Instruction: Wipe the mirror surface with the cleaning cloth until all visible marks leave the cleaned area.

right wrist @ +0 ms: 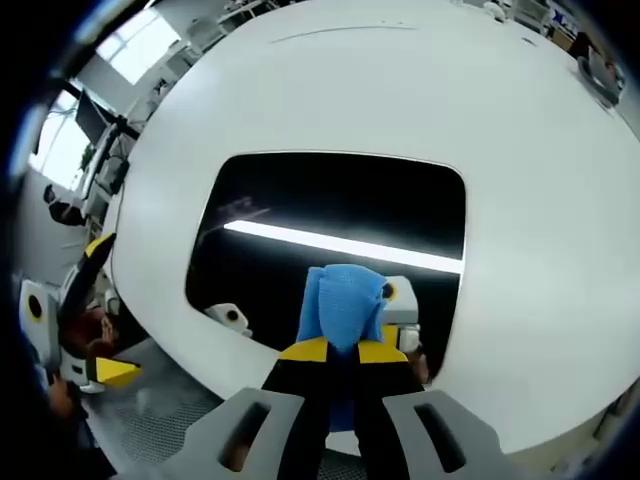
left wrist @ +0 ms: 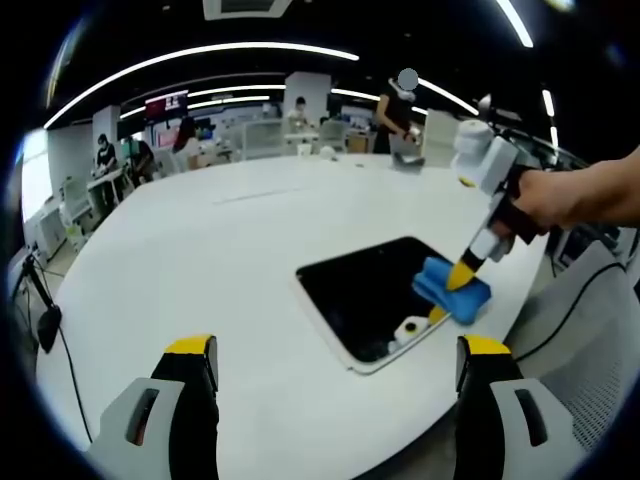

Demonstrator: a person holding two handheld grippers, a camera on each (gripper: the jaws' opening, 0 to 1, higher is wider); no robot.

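a white table [left wrist: 200, 250] carried a dark mirror [left wrist: 360, 290] lying flat near its edge, its glass reflecting a bright ceiling light strip [right wrist: 340, 244]. in the left gripper view, the left gripper [left wrist: 335, 365] hovered above the table short of the mirror, its two yellow-tipped jaws spread wide apart and holding nothing. the right gripper [left wrist: 455, 290], gripped by a person's hand [left wrist: 560, 200], reached in from the right and pressed a blue cloth [left wrist: 452, 290] onto the mirror's near right corner. in the right gripper view, the right gripper [right wrist: 342, 352] had its jaws drawn together on the cloth [right wrist: 343, 300], which rested on the glass close to the mirror's lower edge. people stood at desks in the background.
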